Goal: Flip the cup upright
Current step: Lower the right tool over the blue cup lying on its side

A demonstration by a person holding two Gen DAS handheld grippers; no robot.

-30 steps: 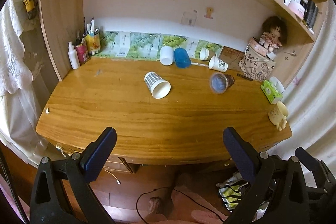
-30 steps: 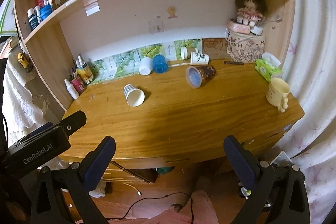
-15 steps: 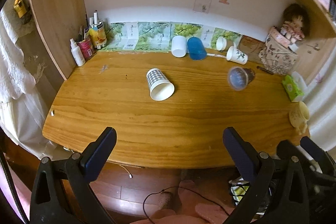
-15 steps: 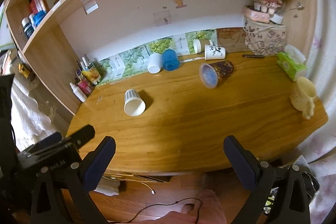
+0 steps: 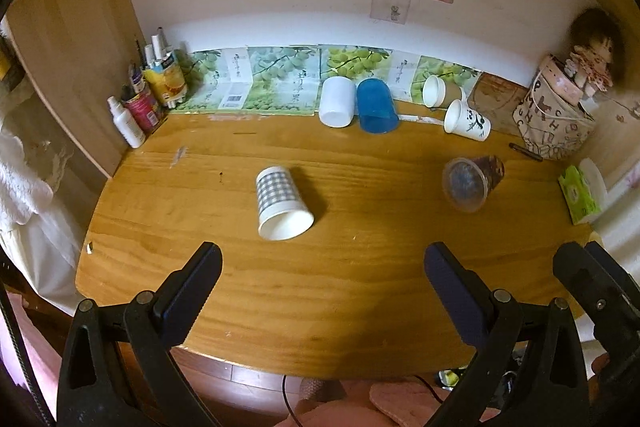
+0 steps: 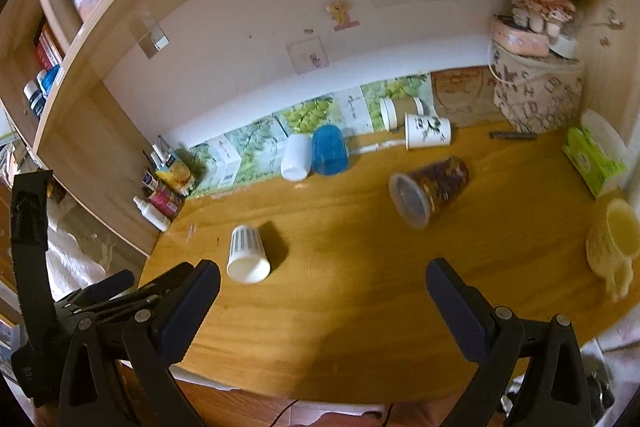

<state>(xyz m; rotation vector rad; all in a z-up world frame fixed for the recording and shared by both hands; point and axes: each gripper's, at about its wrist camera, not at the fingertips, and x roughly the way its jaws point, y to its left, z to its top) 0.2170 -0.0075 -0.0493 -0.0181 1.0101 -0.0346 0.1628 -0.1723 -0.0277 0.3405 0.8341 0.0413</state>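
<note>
A checked paper cup lies on its side mid-desk, mouth toward me; it also shows in the right wrist view. A dark patterned plastic cup lies on its side to the right, also in the right wrist view. Several more cups lie tipped along the back: white, blue, brown, printed white. My left gripper is open and empty over the desk's front edge, short of the checked cup. My right gripper is open and empty, short of both cups.
The wooden desk sits in a shelf alcove. Bottles and a pen can stand back left. A patterned box with a doll and a green tissue pack are at the right. A yellow mug stands upright near the right edge.
Both grippers have moved forward and in over the desk's front edge, so the cups look larger and nearer. The cups have not moved. Both grippers stay open.
</note>
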